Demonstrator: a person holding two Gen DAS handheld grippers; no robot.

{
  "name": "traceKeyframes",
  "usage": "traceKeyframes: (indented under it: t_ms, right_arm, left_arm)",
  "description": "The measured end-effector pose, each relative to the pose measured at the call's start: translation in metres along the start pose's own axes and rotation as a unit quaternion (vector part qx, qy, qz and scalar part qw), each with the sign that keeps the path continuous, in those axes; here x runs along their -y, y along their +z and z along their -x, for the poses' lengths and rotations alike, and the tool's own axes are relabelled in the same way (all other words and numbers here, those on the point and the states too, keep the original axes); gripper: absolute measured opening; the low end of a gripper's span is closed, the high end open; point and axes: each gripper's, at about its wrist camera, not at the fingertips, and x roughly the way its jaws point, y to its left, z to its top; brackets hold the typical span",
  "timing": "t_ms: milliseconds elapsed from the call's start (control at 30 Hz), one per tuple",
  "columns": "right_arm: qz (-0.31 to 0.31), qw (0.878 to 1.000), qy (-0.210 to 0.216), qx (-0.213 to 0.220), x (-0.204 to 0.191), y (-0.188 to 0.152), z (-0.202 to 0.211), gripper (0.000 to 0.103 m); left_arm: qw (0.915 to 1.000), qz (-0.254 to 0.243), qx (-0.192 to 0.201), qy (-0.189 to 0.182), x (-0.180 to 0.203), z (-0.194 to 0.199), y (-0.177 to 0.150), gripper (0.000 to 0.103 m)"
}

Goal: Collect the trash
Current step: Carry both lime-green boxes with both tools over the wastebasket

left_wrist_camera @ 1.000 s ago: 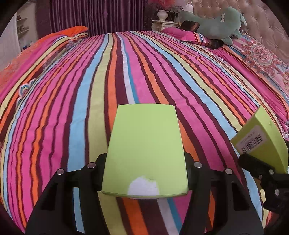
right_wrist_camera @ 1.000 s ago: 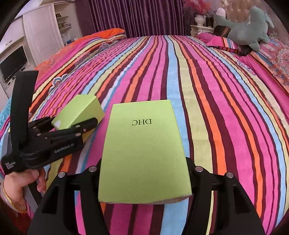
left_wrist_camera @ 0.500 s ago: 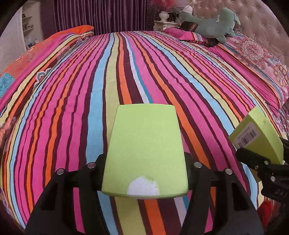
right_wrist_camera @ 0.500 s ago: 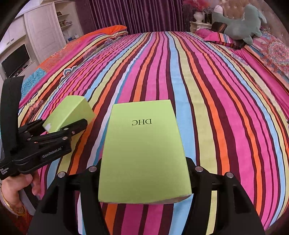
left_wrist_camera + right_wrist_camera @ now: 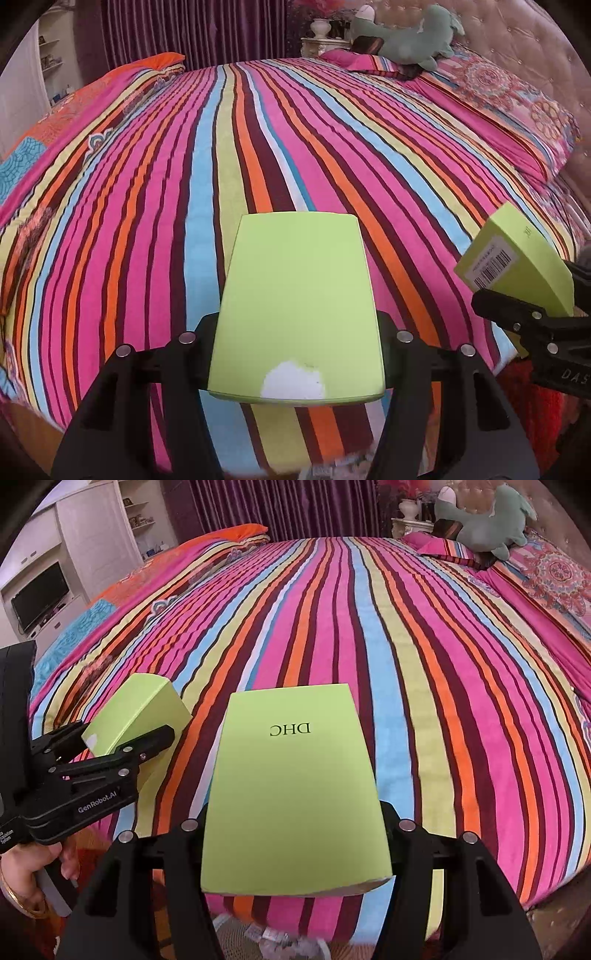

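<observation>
Black gripper [image 5: 295,823], silver screws, gold bangle [image 5: 14,901].

Striped bed [image 5: 258,147] (tufted headboard [image 5: 517,48]) before purple curtains [image 5: 295,502].

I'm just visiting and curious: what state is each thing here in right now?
Left gripper: shut on a plain green box.
Right gripper: shut on the green DHC box.
Striped bedspread: spread flat.
Plush toy: lying by the headboard.
</observation>
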Motion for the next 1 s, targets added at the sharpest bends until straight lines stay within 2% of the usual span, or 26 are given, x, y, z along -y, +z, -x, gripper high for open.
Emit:
traceKeyframes:
  t_ms: [267,500,600,800,1000]
  right_arm:
    - [0.002,1.000,0.006,-0.029,-0.017,-0.050,0.018,0.056]
    - [-0.031,0.996,0.017,-0.077,-0.024,-0.097,0.020,0.056]
    - [-0.049,0.992,0.018,-0.113,-0.025,-0.120,0.016,0.056]
    - [-0.075,0.984,0.020,-0.162,-0.021,-0.142,0.003,0.056]
    - [-0.108,0.967,0.030,-0.229,-0.015,-0.166,-0.021,0.056]
  left_arm:
    - [0.9994,-0.016,-0.026,-0.014,0.015,0.028,-0.066,0.057]
    - [0.9969,0.016,-0.072,-0.029,0.016,0.037,-0.123,0.057]
    - [0.9938,0.023,-0.103,-0.035,0.019,0.034,-0.147,0.057]
    - [0.9852,0.014,-0.167,-0.034,0.032,0.018,-0.181,0.057]
    - [0.9734,-0.014,-0.226,-0.037,0.050,-0.004,-0.201,0.057]
